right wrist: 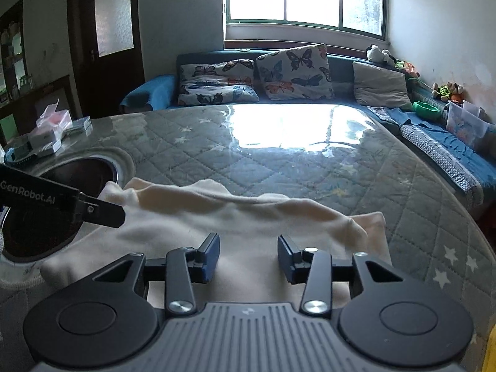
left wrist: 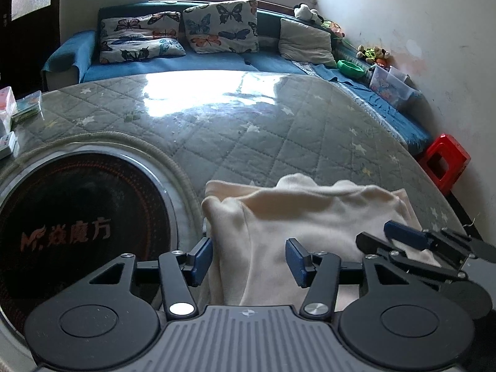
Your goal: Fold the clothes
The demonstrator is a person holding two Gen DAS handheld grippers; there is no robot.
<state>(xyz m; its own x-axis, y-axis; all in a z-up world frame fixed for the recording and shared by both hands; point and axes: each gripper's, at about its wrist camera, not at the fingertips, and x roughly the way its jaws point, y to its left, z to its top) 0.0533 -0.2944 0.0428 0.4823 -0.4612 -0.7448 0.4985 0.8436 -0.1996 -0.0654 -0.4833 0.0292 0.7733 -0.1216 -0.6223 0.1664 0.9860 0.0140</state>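
A cream garment [left wrist: 297, 217] lies loosely folded on the quilted grey table cover [left wrist: 248, 130], at the near edge. My left gripper [left wrist: 250, 260] is open, low over the garment's left part, with the cloth's left edge running between its fingers. My right gripper [right wrist: 249, 257] is open too, over the garment's [right wrist: 248, 217] near middle, and nothing is pinched in it. In the left wrist view, the right gripper [left wrist: 395, 237] shows side-on over the cloth's right end. The left gripper's black arm [right wrist: 62, 198] reaches in over the cloth's left corner.
A round black hotplate [left wrist: 77, 226] is set into the table left of the garment. Small boxes [right wrist: 52, 130] sit at the far left. A blue sofa [left wrist: 192, 65] with butterfly cushions runs behind and along the right. A red stool [left wrist: 446, 161] stands past the right edge.
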